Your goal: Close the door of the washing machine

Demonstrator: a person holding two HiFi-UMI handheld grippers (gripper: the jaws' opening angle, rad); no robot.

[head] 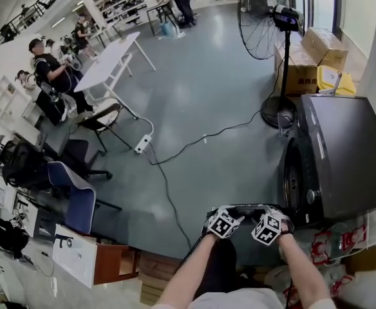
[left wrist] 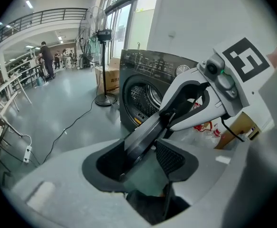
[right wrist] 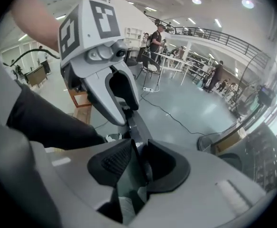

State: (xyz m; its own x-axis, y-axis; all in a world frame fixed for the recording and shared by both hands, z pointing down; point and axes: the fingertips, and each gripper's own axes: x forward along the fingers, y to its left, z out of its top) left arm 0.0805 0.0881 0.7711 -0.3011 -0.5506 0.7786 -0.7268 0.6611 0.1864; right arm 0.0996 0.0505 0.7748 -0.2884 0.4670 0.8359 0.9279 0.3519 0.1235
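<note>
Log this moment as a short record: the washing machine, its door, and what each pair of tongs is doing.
washing machine: dark front-loader, at the right of the head view
door: open, swung out toward the person
drum: visible through the open front
left tongs: open, the door's rim between them, one pad bare beside it
right tongs: closed on the door's thin edge
task status: door not yet closed
</note>
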